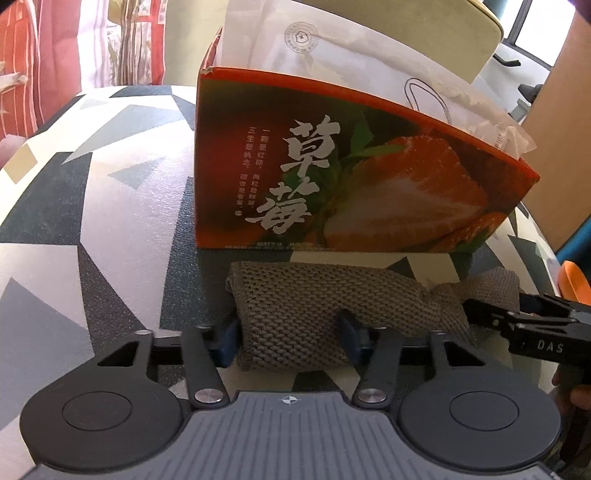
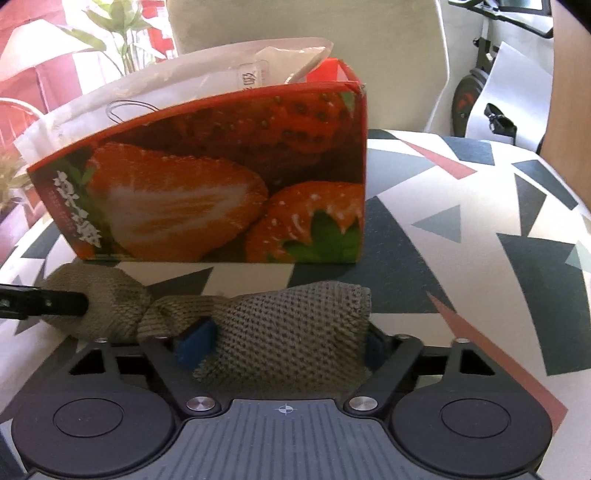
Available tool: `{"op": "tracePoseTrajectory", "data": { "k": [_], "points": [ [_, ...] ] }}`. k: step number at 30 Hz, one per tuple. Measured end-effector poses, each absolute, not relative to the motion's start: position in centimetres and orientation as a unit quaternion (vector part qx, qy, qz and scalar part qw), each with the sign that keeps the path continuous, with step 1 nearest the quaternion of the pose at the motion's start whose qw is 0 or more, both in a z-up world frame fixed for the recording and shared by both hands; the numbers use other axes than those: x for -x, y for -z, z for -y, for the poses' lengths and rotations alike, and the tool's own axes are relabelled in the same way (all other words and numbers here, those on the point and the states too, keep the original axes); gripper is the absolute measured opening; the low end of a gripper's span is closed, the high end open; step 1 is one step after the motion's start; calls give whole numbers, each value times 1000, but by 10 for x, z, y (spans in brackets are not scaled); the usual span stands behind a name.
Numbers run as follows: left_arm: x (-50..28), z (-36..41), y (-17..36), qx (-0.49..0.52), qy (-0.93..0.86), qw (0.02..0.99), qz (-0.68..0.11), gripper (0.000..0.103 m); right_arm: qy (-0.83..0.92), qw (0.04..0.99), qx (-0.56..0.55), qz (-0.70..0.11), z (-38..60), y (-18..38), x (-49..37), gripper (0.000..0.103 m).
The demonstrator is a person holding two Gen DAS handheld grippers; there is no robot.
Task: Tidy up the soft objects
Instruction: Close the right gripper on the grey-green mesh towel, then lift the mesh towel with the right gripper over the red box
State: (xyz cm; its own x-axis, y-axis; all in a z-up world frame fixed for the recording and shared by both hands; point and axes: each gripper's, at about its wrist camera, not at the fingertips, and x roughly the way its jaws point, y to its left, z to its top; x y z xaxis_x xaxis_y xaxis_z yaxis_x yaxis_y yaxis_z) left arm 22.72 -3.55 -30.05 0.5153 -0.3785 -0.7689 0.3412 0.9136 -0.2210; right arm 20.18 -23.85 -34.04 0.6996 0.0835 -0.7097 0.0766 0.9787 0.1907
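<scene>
A grey-brown knitted cloth lies on the patterned table in front of a red strawberry box. My left gripper is shut on the cloth's left end, its blue pads pressing the knit from both sides. My right gripper is shut on the cloth's right end; it shows at the right edge of the left wrist view. The cloth is twisted in the middle. The left gripper's finger enters the right wrist view from the left.
The strawberry box stands open-topped just behind the cloth and holds white paper bags. The table has a geometric grey, white and pink pattern. A pale chair stands behind the box.
</scene>
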Motion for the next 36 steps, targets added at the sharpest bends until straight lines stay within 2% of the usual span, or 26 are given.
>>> {"op": "tracePoseTrajectory", "data": {
  "k": [2,4,7,28,36],
  "points": [
    [-226,33,299,20,204,871,-448,34,-9,914,-112,-390,239,338,-201,55],
    [-223,29,297,23,201,873,-444,19,-15,911,-124,-392,240,335,-199,46],
    [-219,23,290,30,205,877,-434,13,-18,913,-129,-387,240,328,-193,39],
    [-184,-18,212,74,206,922,-319,12,-83,926,-213,-299,253,251,-158,35],
    [-194,-13,148,46,227,944,-234,12,-91,949,-166,-254,239,193,-171,30]
  ]
}}
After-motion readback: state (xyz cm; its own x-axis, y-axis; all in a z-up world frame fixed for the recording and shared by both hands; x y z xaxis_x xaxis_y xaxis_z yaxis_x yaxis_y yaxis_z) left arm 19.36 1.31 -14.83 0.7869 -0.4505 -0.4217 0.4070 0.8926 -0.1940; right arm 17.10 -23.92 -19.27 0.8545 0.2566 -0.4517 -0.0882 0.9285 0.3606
